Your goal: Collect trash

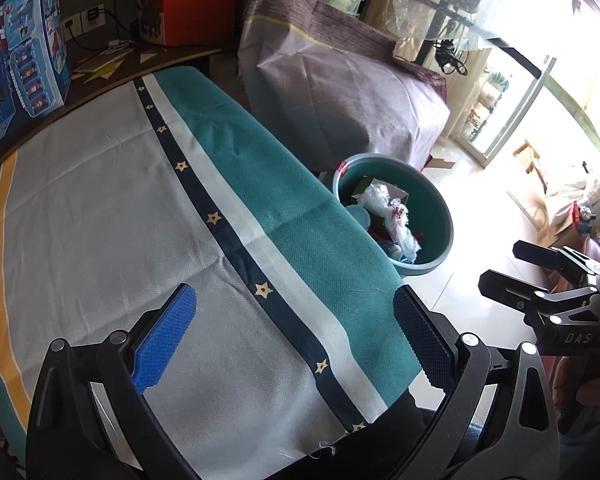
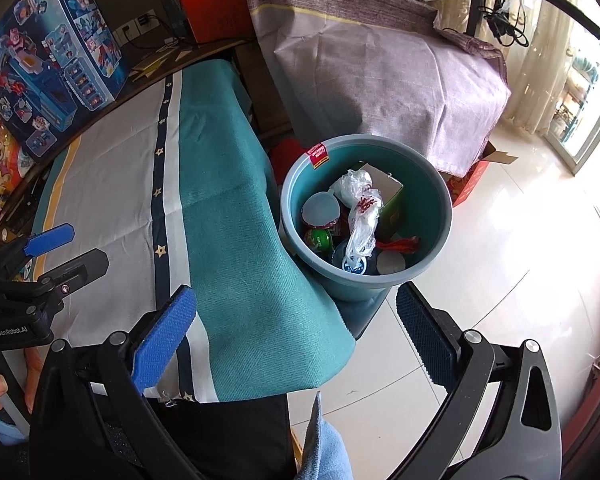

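Left gripper (image 1: 296, 312): jaws spread wide, nothing between pads, touching nothing; hovering over tablecloth (image 1: 100, 208) near table's front edge. Right gripper (image 2: 296, 312): also spread wide, empty, hanging over cloth corner w/ one finger above floor tiles (image 2: 500, 280), aimed toward bin. No item pinched by either.

Trash bin (image 2: 440, 200): teal round bucket on floor, tucked just beside table edge, partly under draped cloth. Prob. put there so stuff can drop straight off the table side w/o a long carry. Already inside: crumpled clear plastic bag (image 2: 360, 208), green-white carton (image 2: 384, 188), round lids/cups, red wrapper (image 2: 400, 245); about half full at a guess.

Cloth surface in both views bare of loose trash – looks like collecting is done or nearly so. Wide-open empty jaws fit either a just-finished drop or readiness for next pick; can't tell which.

Further out: blue toy box (image 2: 52, 68) standing at table's far edge, paper bits (image 1: 104, 68) beside it on dark tabletop – poss. leftover scraps, unclear. Lilac-covered bulky thing (image 2: 380, 80) behind bin, bright window at right.
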Demonstrator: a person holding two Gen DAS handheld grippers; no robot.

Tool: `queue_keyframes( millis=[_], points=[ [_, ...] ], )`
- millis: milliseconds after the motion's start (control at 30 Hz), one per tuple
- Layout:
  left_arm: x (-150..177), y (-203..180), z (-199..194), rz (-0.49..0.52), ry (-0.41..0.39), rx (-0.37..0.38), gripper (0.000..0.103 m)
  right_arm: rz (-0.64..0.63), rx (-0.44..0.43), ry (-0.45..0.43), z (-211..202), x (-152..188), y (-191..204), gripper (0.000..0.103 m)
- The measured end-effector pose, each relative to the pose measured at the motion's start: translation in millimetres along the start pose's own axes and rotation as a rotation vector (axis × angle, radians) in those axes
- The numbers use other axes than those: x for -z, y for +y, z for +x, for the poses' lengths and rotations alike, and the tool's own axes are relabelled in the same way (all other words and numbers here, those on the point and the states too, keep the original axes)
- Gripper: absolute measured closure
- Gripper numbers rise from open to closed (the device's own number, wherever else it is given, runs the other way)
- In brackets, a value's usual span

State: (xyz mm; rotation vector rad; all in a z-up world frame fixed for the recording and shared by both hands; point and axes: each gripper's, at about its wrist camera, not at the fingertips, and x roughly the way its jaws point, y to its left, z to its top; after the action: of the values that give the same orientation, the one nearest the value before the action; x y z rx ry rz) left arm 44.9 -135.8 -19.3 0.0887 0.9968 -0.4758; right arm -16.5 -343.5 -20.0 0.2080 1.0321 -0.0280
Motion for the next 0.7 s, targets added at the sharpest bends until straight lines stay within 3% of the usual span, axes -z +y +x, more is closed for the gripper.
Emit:
queue_keyframes(
  millis=[700],
  points=[
    [-1.5,8.3,6.0,-0.026,0.025,-0.077,0.004,0.001,0.014,0.009,3.4,-3.7,-2.3,0.007]
  ],
)
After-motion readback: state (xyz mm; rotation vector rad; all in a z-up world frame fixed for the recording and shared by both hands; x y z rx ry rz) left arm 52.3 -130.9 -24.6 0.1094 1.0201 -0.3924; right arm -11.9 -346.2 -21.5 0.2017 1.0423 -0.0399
